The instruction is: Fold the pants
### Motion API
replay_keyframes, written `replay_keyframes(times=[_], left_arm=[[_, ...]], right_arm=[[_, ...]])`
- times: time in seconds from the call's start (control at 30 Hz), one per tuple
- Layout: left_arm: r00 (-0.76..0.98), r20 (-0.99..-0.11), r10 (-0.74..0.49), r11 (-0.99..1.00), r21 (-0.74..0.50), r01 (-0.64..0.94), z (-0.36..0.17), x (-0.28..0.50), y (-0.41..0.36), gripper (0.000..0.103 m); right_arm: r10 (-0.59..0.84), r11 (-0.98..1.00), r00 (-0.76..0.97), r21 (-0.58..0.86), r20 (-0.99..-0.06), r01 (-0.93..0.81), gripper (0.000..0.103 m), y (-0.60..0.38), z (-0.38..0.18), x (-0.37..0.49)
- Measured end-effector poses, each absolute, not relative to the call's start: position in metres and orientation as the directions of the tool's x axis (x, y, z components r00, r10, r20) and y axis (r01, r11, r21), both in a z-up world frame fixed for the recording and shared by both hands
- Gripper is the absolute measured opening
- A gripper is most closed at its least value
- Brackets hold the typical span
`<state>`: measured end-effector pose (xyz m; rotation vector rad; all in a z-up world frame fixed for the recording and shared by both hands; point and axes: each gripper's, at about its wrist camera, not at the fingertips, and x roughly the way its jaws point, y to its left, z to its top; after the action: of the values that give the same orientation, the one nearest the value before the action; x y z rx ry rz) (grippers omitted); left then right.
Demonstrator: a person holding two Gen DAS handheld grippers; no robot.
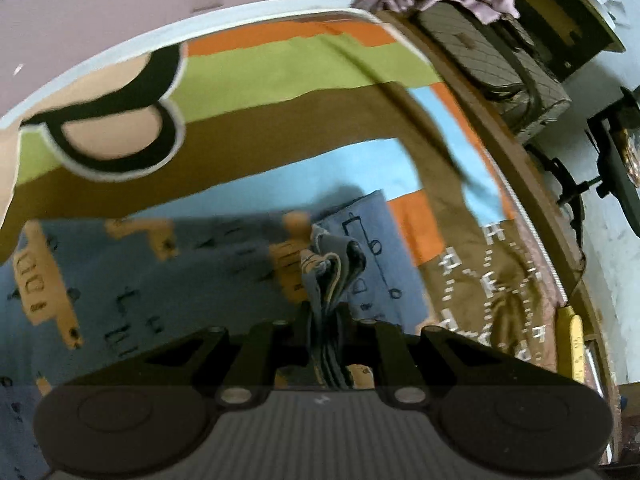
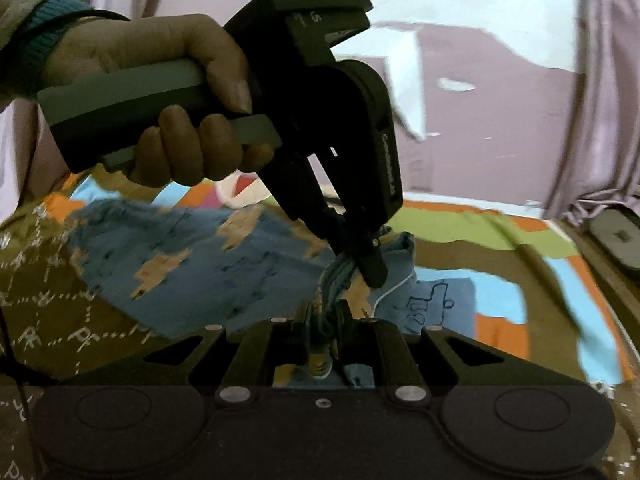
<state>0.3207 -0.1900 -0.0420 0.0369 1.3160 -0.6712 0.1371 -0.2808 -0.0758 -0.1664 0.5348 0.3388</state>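
Observation:
The pants (image 1: pixel 160 272) are blue with tan patches and dark drawings, spread over a striped bedspread. My left gripper (image 1: pixel 326 320) is shut on a bunched edge of the pants. In the right wrist view the pants (image 2: pixel 192 264) hang lifted to the left. My right gripper (image 2: pixel 322 332) is shut on the same bunched edge, right beside the left gripper (image 2: pixel 366 264), which a hand holds from above.
The bedspread (image 1: pixel 280 68) has orange, green, brown and light blue stripes. A brown patterned cloth (image 1: pixel 492 280) lies at the bed's right edge. A quilted bag (image 1: pixel 492 60) sits beyond the bed. Pink curtains (image 2: pixel 600 100) hang behind.

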Motion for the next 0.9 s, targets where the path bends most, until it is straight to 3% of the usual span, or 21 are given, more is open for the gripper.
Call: replay_keyframes(times=[0.1,0.2,0.27,0.3,0.37,0.53,0.7,0.77,0.9], left_arm=[[0.125,-0.882,-0.454,0.809,-0.350,0.472,-0.059,0.320,-0.171,0.018],[0.155,-0.870,-0.468,0.811,-0.353,0.468,-0.071,0.323,-0.155,0.040],[0.160,-0.858,-0.488,0.815,-0.382,0.435,-0.076,0.324,-0.144,0.059],[0.154,-0.849,-0.505,0.814,-0.409,0.412,-0.079,0.325,-0.138,0.060],[0.147,-0.836,-0.529,0.810,-0.446,0.381,-0.083,0.328,-0.130,0.061],[0.150,-0.833,-0.532,0.816,-0.458,0.353,-0.088,0.331,-0.126,0.061],[0.176,-0.853,-0.491,0.841,-0.412,0.350,-0.089,0.333,-0.134,0.053],[0.189,-0.864,-0.467,0.853,-0.385,0.353,-0.088,0.333,-0.139,0.037],[0.193,-0.870,-0.453,0.859,-0.368,0.357,-0.085,0.333,-0.144,0.025]], right_arm=[[0.265,0.927,0.788,-0.079,-0.555,-0.367,0.012,-0.265,-0.089,0.142],[0.259,0.928,0.781,-0.077,-0.569,-0.364,0.019,-0.256,-0.102,0.142],[0.264,0.931,0.780,-0.064,-0.567,-0.361,0.031,-0.254,-0.107,0.140],[0.266,0.930,0.783,-0.063,-0.561,-0.361,0.035,-0.252,-0.108,0.137],[0.280,0.927,0.788,-0.060,-0.548,-0.371,0.054,-0.253,-0.109,0.131],[0.274,0.909,0.786,-0.118,-0.554,-0.400,0.056,-0.247,-0.113,0.124],[0.241,0.891,0.792,-0.196,-0.561,-0.409,0.050,-0.244,-0.118,0.128],[0.230,0.889,0.787,-0.205,-0.572,-0.409,0.039,-0.243,-0.119,0.132],[0.228,0.894,0.784,-0.194,-0.578,-0.403,0.028,-0.245,-0.120,0.132]])
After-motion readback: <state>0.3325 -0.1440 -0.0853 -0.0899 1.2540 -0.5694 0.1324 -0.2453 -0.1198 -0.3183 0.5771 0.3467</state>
